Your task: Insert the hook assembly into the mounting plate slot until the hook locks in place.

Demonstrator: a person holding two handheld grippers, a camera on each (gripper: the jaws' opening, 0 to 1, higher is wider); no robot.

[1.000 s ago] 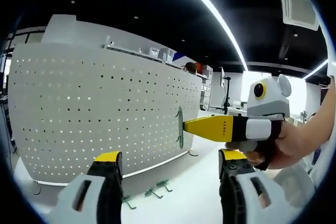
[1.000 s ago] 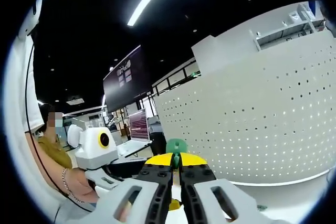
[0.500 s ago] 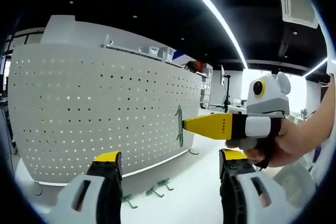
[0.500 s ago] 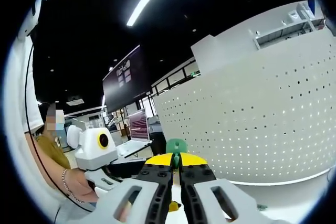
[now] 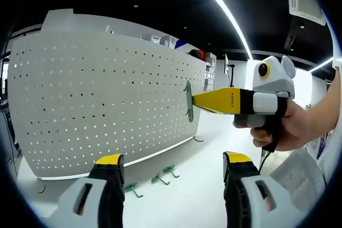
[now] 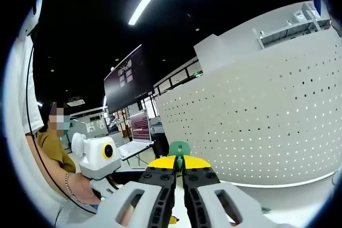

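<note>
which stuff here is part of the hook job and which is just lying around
Part of the job:
- small green hook, held in the shut right gripper close to the board
- white perforated mounting board
- open left gripper, holding nothing

Just lying about:
- spare green hooks on the white table below the board
- dark wall screen in the background
</note>
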